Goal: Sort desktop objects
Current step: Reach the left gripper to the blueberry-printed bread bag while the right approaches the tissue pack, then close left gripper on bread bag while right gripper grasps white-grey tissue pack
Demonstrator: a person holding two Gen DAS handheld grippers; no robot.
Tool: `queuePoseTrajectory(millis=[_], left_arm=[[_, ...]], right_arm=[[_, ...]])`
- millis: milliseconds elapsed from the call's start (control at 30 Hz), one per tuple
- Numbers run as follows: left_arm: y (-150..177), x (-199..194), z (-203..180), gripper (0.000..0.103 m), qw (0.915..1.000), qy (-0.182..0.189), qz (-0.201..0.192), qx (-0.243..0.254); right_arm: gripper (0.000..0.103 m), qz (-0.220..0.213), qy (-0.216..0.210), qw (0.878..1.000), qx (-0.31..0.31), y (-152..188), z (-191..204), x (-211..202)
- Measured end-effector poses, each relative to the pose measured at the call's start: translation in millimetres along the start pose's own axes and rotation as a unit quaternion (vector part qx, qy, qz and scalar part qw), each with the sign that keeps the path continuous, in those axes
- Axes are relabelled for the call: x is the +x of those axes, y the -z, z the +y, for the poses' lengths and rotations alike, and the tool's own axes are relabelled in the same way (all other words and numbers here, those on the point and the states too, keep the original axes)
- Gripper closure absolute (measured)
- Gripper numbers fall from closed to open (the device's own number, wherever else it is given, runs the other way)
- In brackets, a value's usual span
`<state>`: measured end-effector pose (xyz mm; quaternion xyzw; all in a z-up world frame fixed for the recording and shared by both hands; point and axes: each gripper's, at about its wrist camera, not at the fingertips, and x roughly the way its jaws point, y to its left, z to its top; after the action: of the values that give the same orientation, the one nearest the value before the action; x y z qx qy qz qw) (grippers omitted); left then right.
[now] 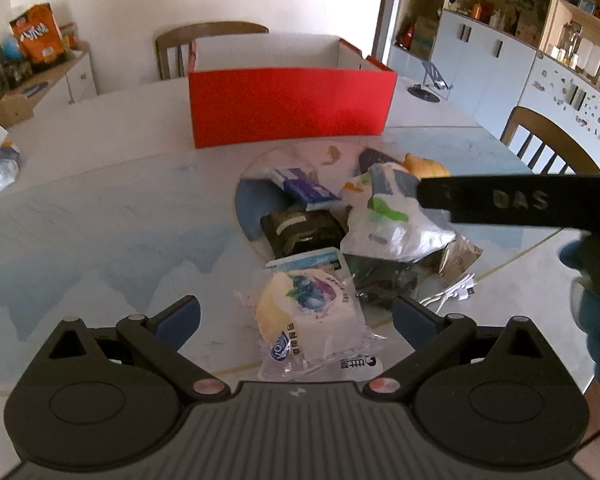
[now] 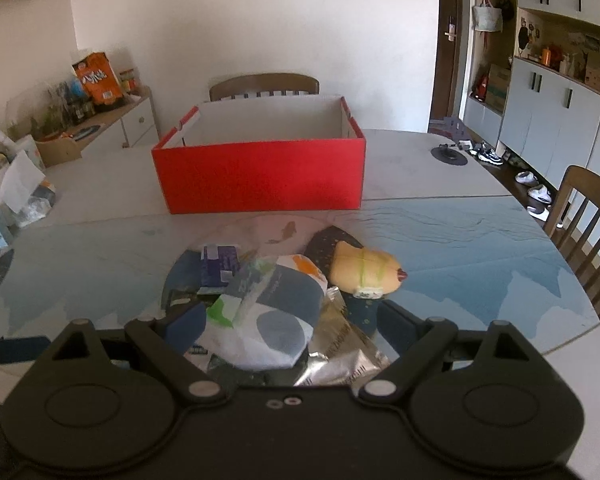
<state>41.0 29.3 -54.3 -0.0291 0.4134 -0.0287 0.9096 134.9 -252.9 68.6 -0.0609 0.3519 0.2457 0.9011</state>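
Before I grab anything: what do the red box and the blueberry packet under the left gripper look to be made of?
Red box: looks like cardboard, matte red outside, plain white inside, with thin folded walls. Blueberry packet: clear glossy plastic film, crinkled and catching glare at its sealed edges, around a pale round item; likely thin and slippery between the fingers.
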Motion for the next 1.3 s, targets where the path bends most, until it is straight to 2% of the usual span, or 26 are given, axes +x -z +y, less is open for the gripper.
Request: queuePoseTrajectory(millis=[367,533,733,900,1100,1300], left_arm=[[2.2,24.2,4.9,0.001,0.9994,0.026,0.023,-0.004],[4.7,31.4,2.9,0.004,0.9994,0.022,0.029,0.001],[5.2,36.9,6.0,0.014,0.9987,0.028,0.04,-0.012],[5.3,39.0,5.5,0.034,0.9985,0.028,0.047,-0.012],[4.2,38.5,8.4,0.04,0.9984,0.025,0.044,-0.023],[2.8,39.4,9.7,0.04,0.9983,0.026,0.045,-0.027]], right_arm=[[0.011,0.036,0.02,0.999,0.001,-4.4,10.6,48.0],[0.011,0.045,0.02,0.999,0.008,-4.3,10.7,58.9],[0.012,0.055,0.015,0.998,0.012,-2.9,12.4,64.1],[0.013,0.059,0.003,0.998,0.021,-4.6,11.8,63.0],[0.013,0.056,-0.005,0.998,0.032,-6.8,10.4,56.7],[0.013,0.04,-0.01,0.998,0.036,-15.5,11.9,46.6]])
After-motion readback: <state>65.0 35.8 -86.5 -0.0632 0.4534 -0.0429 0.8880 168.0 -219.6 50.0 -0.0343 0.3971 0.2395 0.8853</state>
